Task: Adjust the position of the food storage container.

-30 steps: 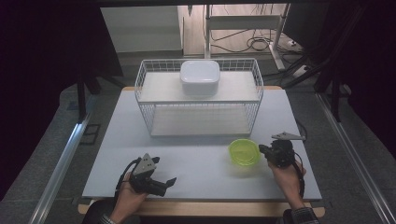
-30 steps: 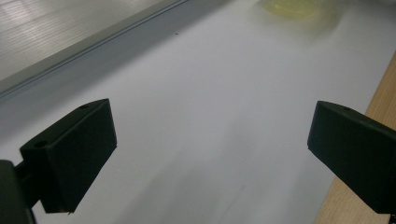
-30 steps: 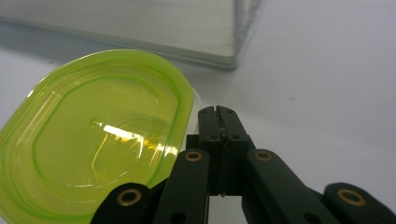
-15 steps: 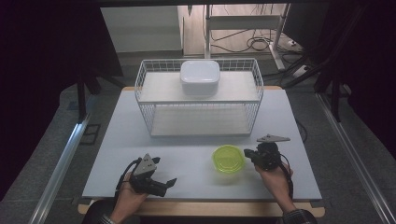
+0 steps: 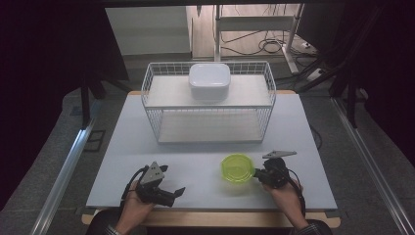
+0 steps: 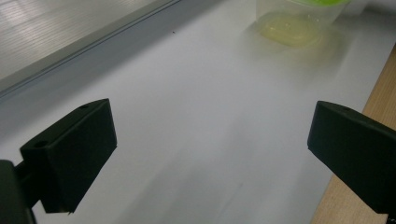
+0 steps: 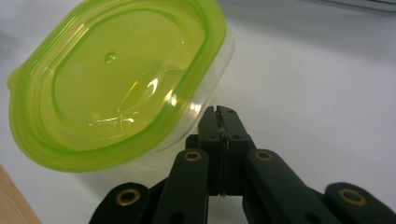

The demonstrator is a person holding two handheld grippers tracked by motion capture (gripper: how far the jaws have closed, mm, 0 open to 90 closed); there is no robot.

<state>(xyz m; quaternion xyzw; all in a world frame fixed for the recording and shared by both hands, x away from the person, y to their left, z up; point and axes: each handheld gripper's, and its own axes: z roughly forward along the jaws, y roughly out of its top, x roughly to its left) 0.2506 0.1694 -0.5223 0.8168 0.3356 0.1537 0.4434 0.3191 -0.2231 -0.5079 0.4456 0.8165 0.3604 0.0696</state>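
— Where's the green-lidded container (image 5: 238, 168)?

— On the white worktop (image 5: 205, 152), near its front edge, well in front of the wire basket (image 5: 209, 103).

— And the right tongs (image 5: 257, 175)?

— Closed, pads together, tips against the container's clear side wall, nothing between them.

— The left tongs (image 5: 172, 192)?

— Wide open, holding nothing.

Tub (image 5: 238, 168) betw. tools, rack (image 5: 208, 105) behind, box (image 5: 209, 82) on rack

wire rack (image 5: 210, 117): white, two shelves, at the far middle of the surface (image 5: 147, 152)
white lidded box (image 5: 209, 81): on the rack's top shelf, centred
cables (image 5: 266, 46): on the floor behind
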